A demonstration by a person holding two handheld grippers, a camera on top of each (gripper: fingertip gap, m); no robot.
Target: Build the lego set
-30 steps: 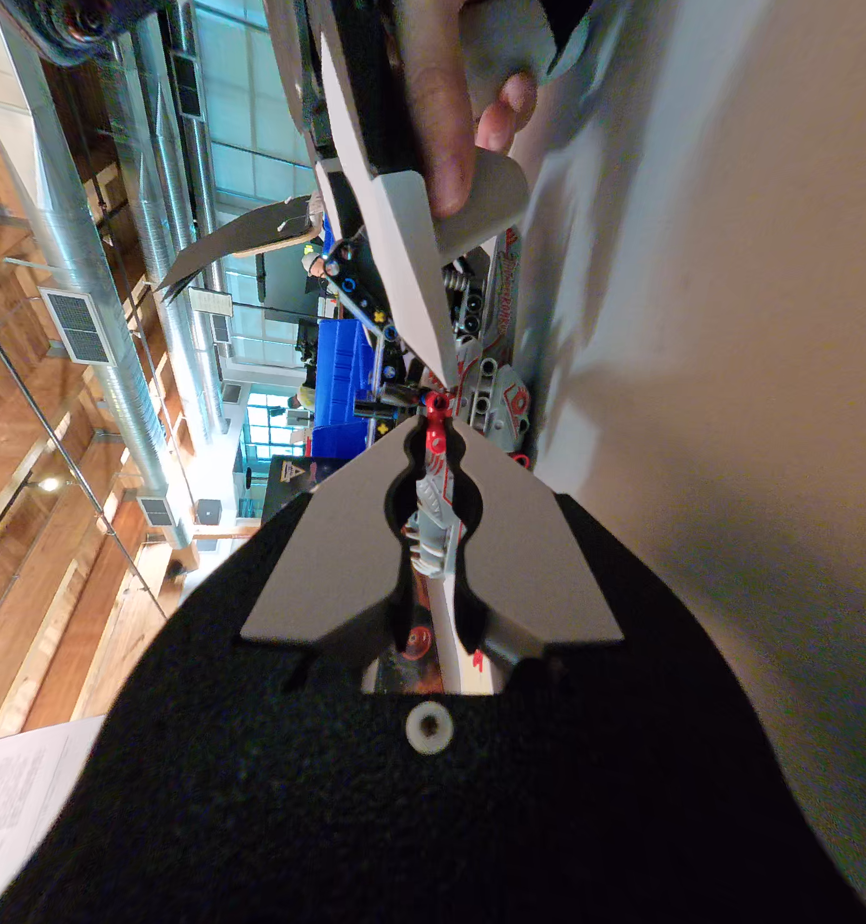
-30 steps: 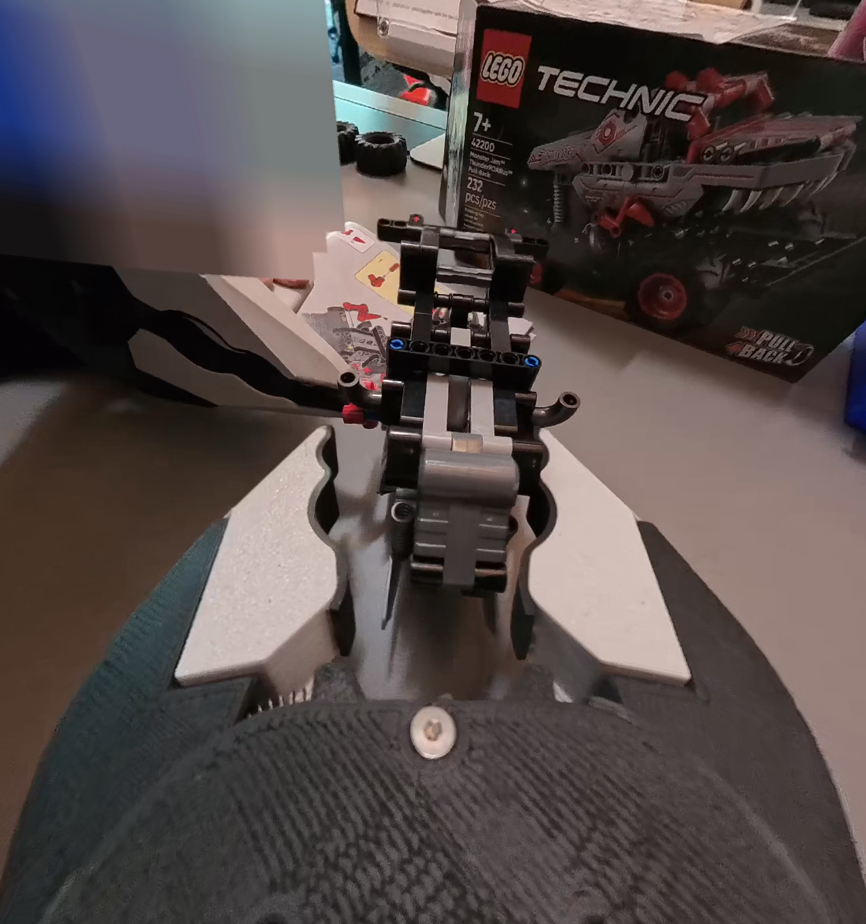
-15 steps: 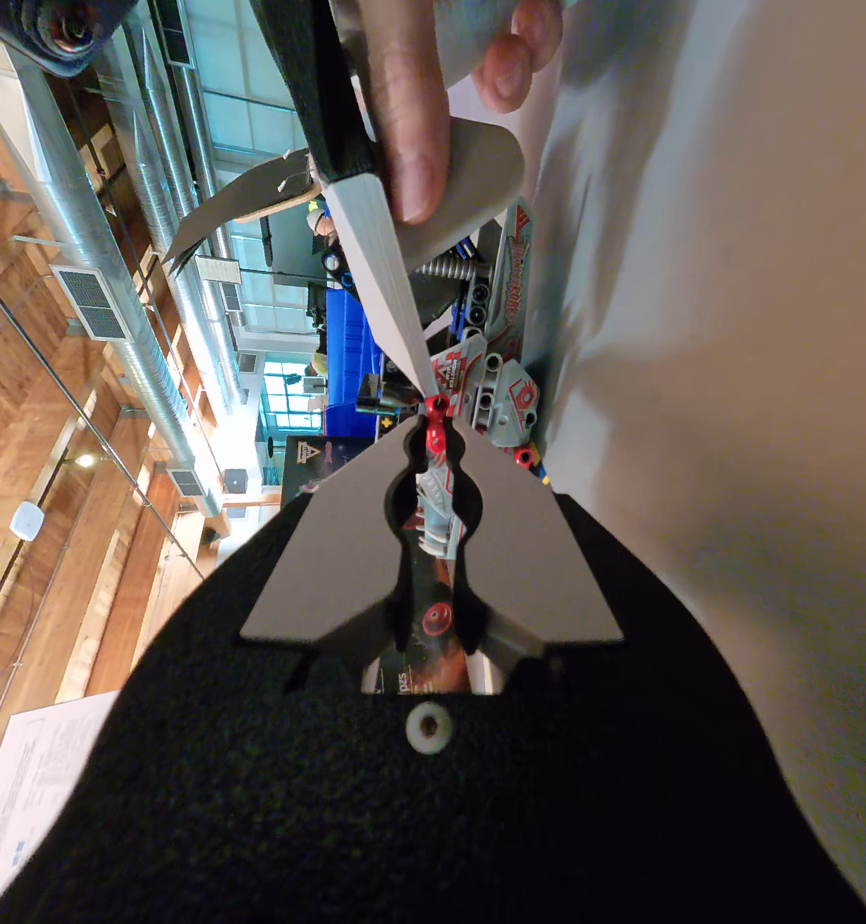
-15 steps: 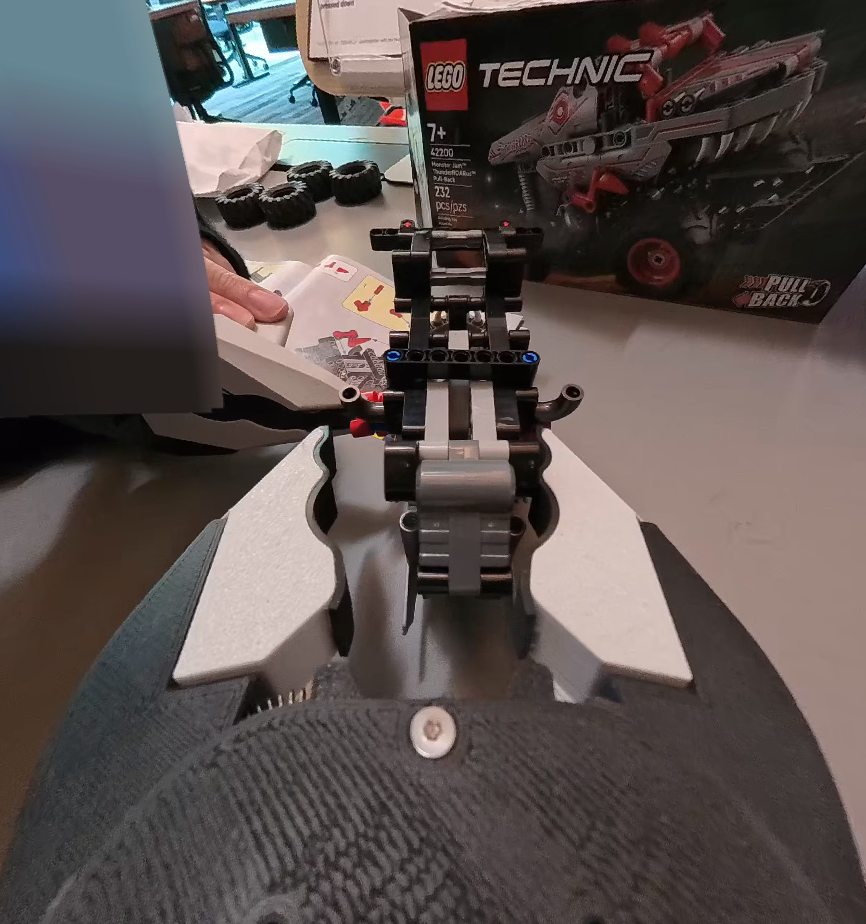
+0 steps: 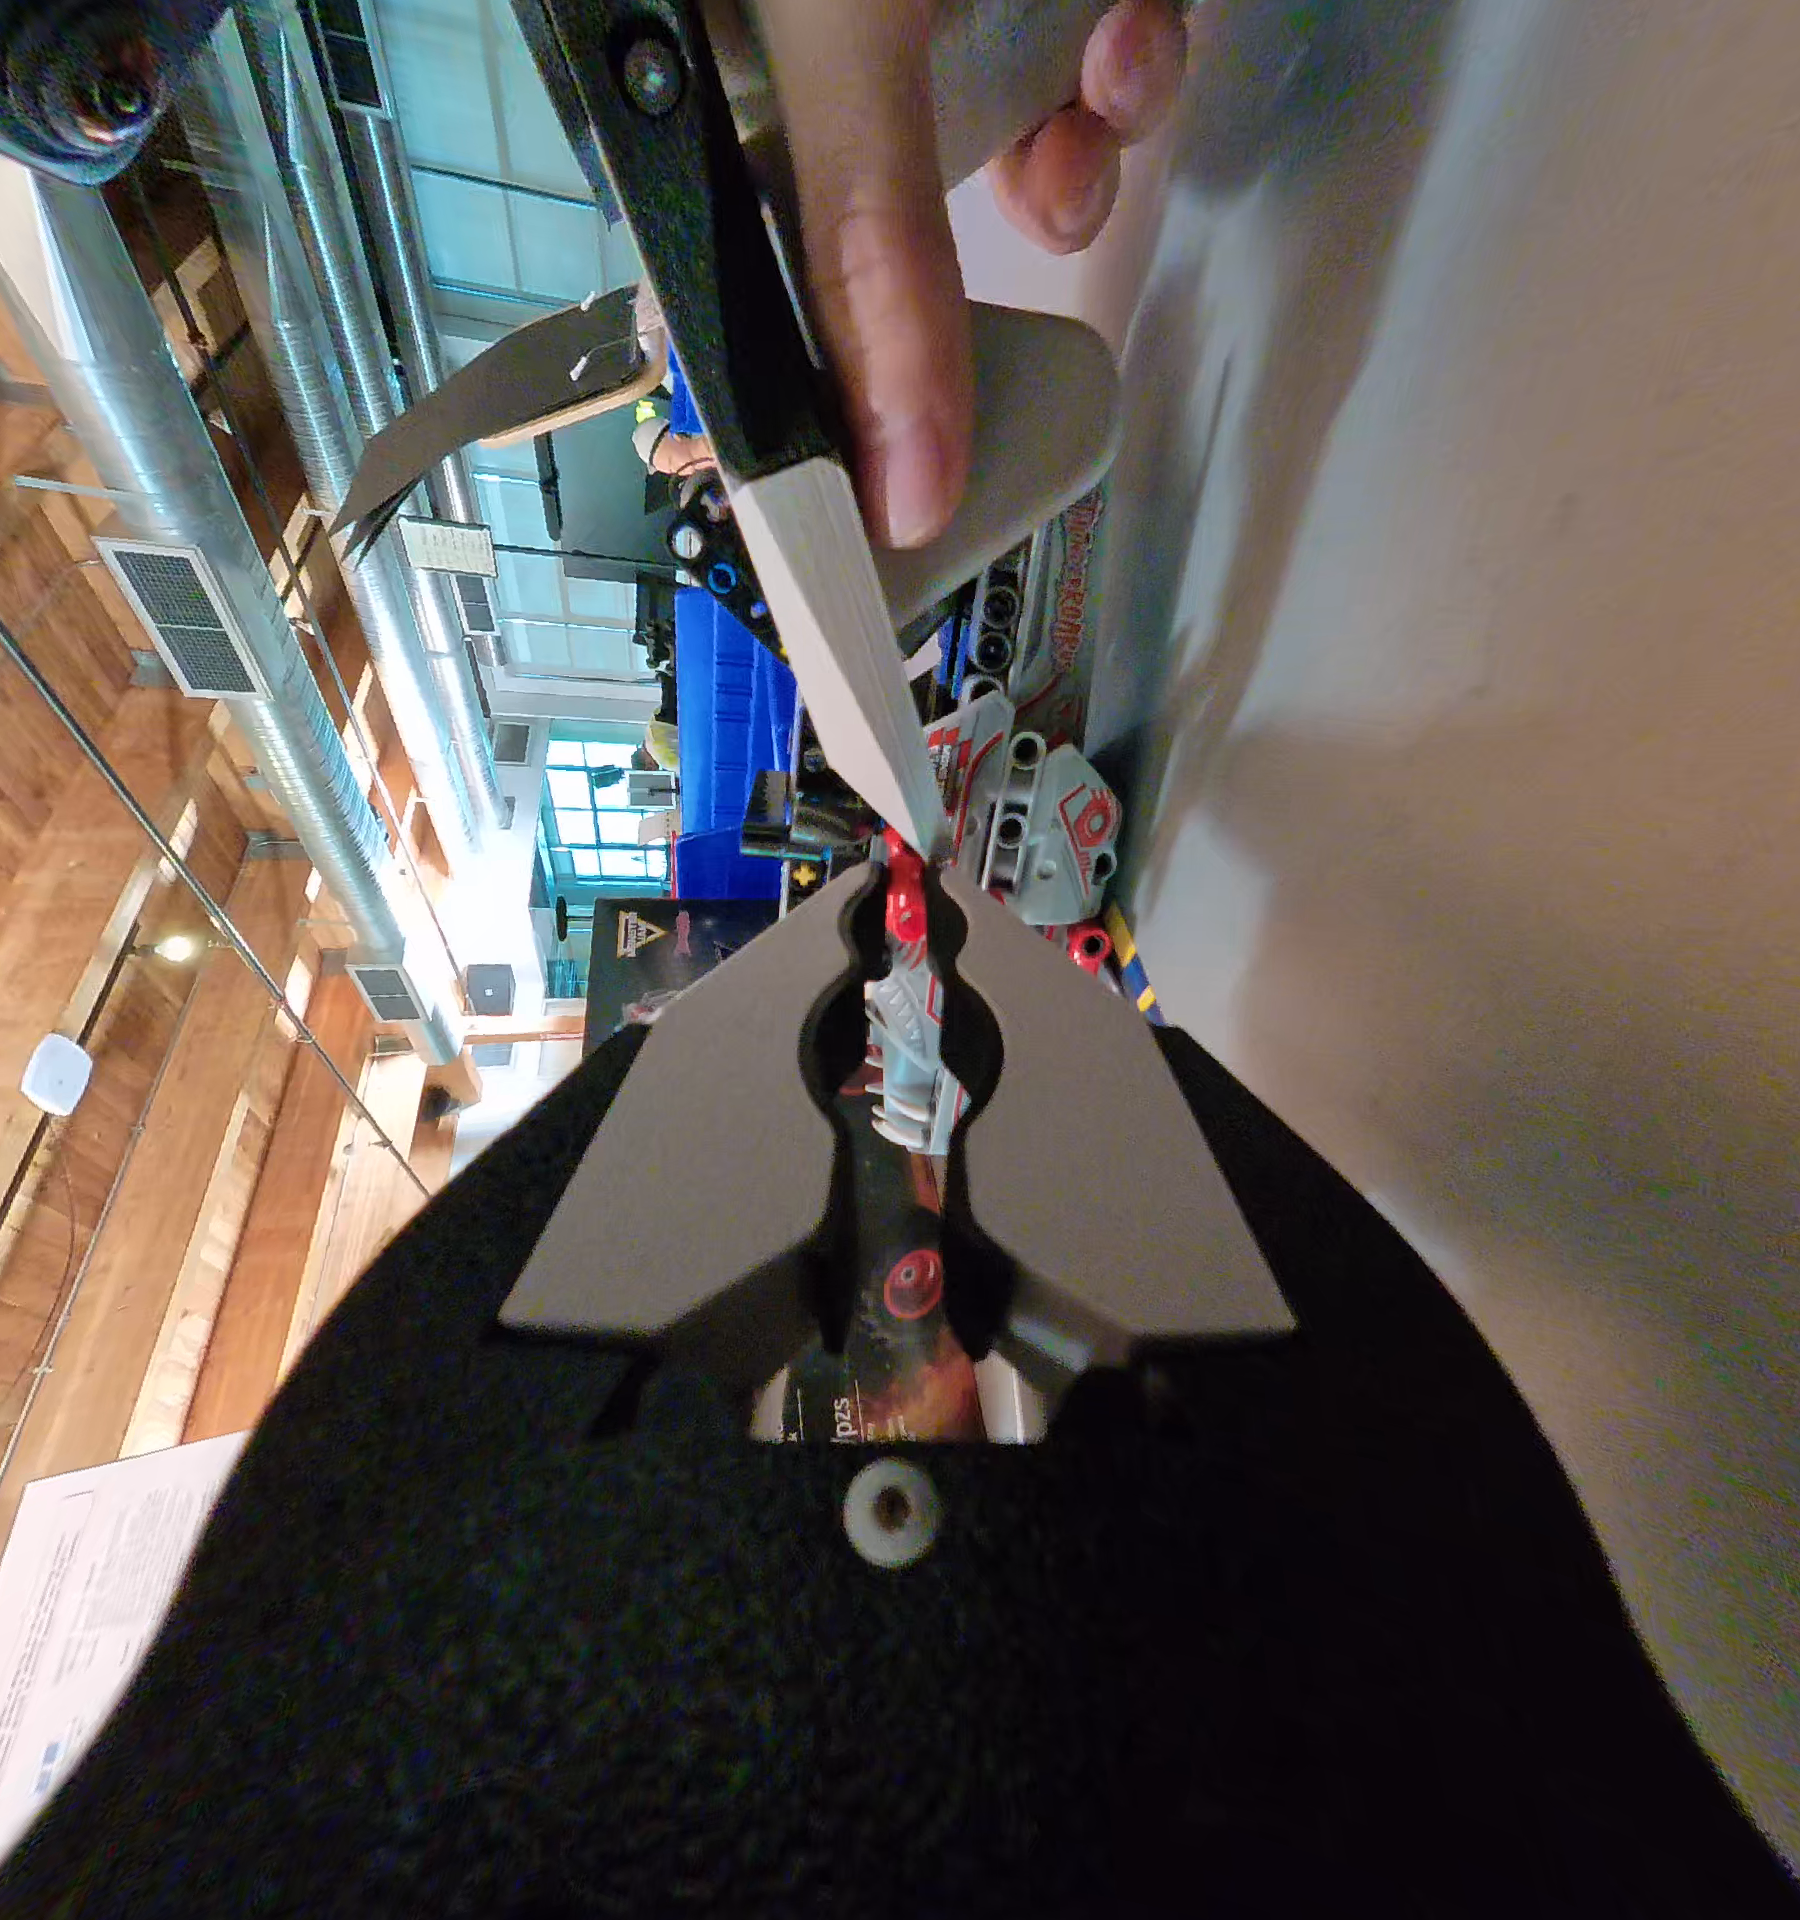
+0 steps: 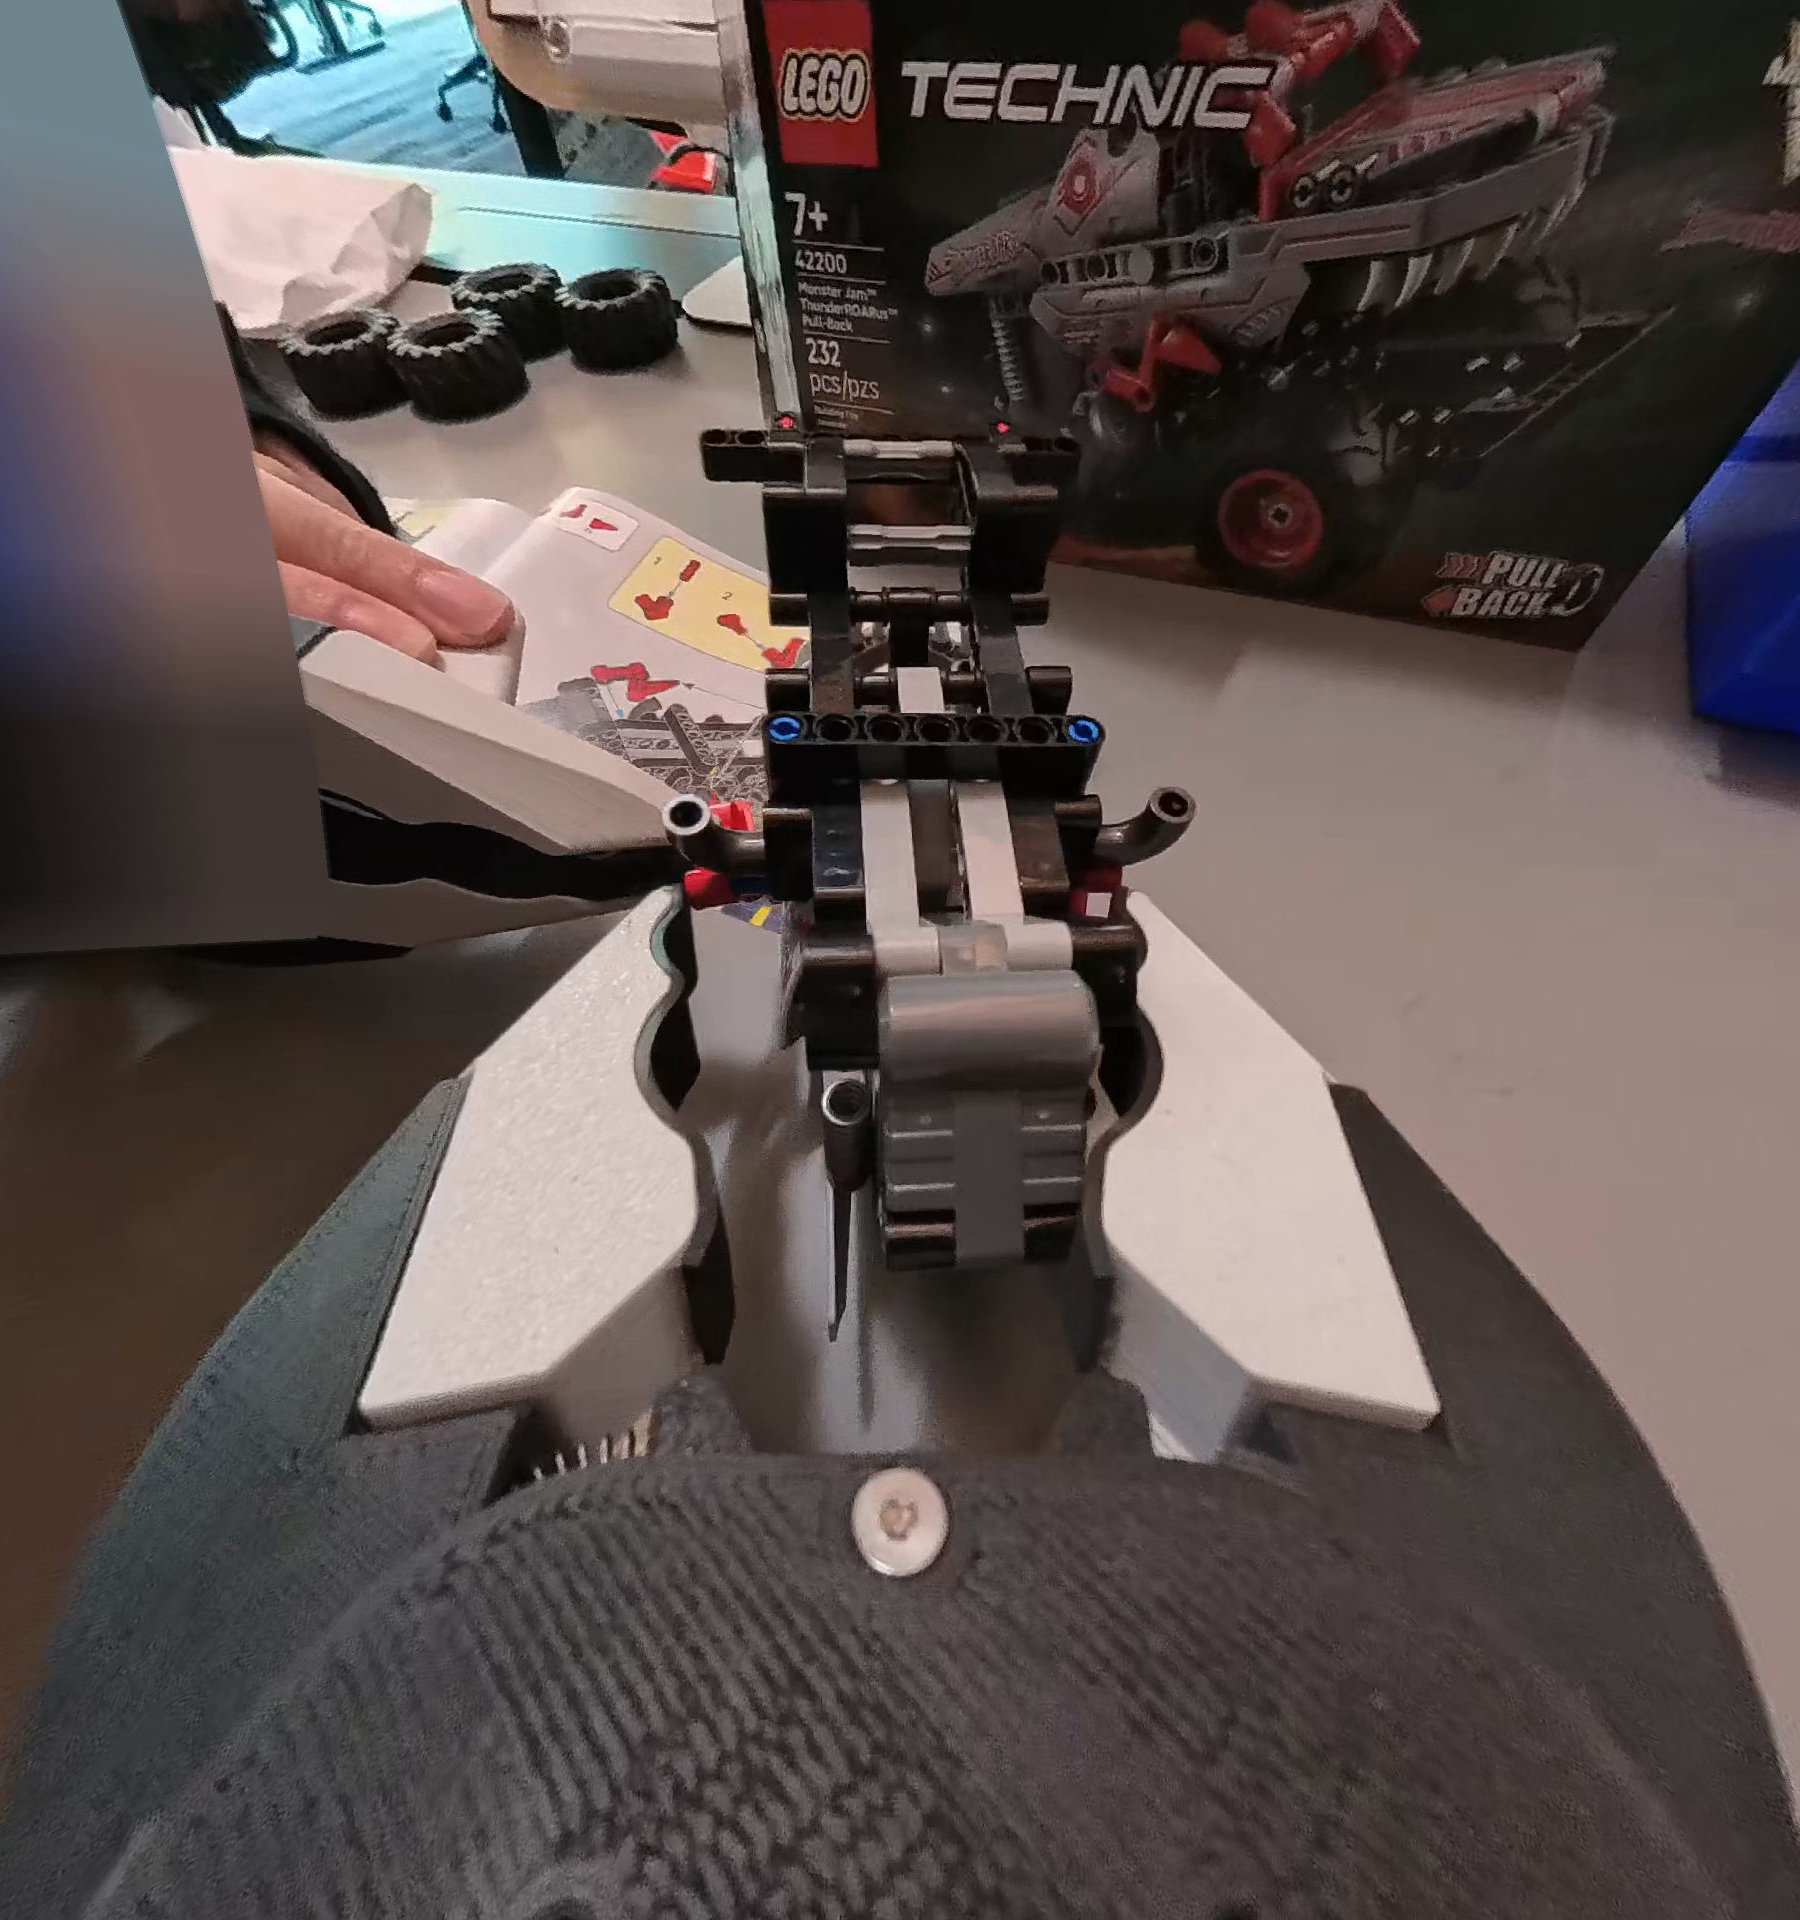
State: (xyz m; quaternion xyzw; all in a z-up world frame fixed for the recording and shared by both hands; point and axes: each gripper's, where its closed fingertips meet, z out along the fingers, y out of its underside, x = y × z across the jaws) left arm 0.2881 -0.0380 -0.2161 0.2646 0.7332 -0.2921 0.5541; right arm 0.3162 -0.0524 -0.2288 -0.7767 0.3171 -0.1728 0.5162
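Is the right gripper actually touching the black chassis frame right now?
Touching. In the right wrist view the right gripper has both fingers closed against the sides of the black chassis frame, holding it off the table.

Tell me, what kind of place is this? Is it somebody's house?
Probably not a house. It looks like a big open workshop or office loft: shiny air ducts run under a wooden ceiling, with tall windows and grey work tables beyond the one in use.

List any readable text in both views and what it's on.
I won't quote writing; these things bear it:
The black set box: logo, large title and small print on its front.
The open instruction booklet: tiny numerals by the diagrams.
The white sheet: print too small.
The hanging sign: too small.
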